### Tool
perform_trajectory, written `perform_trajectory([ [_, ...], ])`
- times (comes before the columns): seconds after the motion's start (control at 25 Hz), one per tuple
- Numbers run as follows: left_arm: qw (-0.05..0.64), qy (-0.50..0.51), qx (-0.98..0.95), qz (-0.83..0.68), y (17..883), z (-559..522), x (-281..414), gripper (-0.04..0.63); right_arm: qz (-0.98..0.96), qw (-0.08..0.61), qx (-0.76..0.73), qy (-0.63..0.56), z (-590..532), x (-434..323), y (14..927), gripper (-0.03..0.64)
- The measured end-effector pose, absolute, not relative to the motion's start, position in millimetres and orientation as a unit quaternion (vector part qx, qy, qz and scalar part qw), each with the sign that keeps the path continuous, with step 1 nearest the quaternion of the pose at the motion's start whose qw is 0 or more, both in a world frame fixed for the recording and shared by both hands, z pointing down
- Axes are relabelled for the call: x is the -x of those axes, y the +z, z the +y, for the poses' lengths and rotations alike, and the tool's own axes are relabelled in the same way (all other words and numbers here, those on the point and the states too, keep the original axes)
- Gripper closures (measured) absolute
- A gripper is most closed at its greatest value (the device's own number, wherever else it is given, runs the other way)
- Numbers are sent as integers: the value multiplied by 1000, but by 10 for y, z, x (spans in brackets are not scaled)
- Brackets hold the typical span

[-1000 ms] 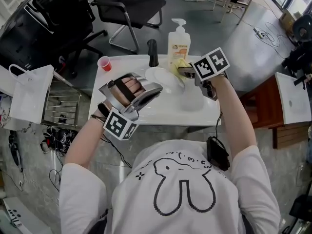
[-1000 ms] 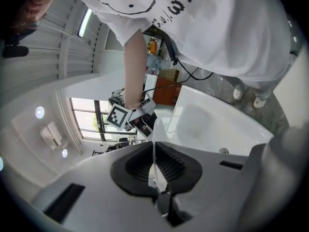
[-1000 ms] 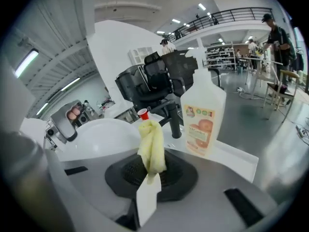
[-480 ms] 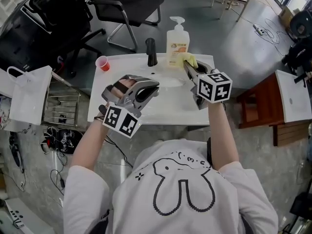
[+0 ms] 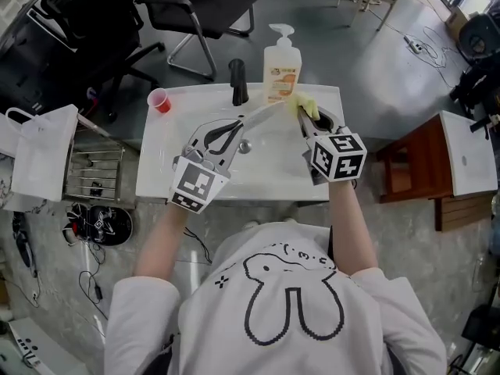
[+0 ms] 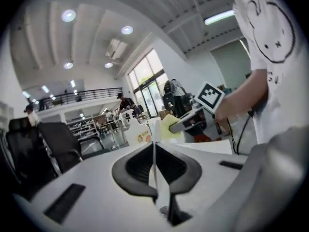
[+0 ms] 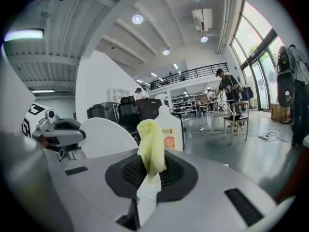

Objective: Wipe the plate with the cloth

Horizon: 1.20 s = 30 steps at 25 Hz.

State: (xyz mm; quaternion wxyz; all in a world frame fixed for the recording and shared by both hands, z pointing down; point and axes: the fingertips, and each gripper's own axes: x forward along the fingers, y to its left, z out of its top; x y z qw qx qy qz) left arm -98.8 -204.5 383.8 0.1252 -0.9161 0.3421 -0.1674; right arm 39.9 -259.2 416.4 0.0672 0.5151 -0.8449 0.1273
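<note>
My left gripper (image 5: pixel 241 125) is shut on the rim of a white plate (image 5: pixel 264 113), which it holds on edge over the sink. In the left gripper view the plate (image 6: pixel 154 164) shows as a thin white line between the pads. My right gripper (image 5: pixel 301 112) is shut on a crumpled yellow cloth (image 5: pixel 306 101), just right of the plate's far end. From the right gripper view the cloth (image 7: pixel 151 148) sticks up between the jaws, with the plate's face (image 7: pixel 105 137) and the left gripper (image 7: pixel 58 130) to its left.
A white sink counter (image 5: pixel 160 180) lies under both grippers. A black faucet (image 5: pixel 237 82), a soap pump bottle (image 5: pixel 281 66) and a red cup (image 5: pixel 158 100) stand along its far edge. Office chairs stand beyond; a wire rack and white bag to the left.
The left gripper has rolled, turning the plate from nearly flat to edge-on. The right gripper swung round to the right with the cloth, off the plate's face.
</note>
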Motion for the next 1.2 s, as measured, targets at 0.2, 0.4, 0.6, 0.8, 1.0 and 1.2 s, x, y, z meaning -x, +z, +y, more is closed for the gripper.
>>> perform_trajectory([
  [0.2,-95,-58,911,396,4015,-2241,1149,577,-838,63,-527,127,-2623,-454,4174,569],
  [0.4,-361,74,846,385,4412,-2345,1305,575,-832,69,-532,141,-2613,-469,4292,569],
  [0.6,-437,94,811,378,4658,-2388,1305,575,-824,67,-543,148,-2564,-528,4376,569],
  [0.8,-496,72,778,379,5088,-2351,1326,575,-815,82,-550,165,-2474,-539,4576,569],
  [1.0,-537,43,755,373,5446,-2272,1337,575,-798,92,-562,197,-2317,-519,4878,569],
  [1.2,-556,8,745,368,5737,-2286,1335,577,-780,104,-575,224,-2175,-469,5195,569],
])
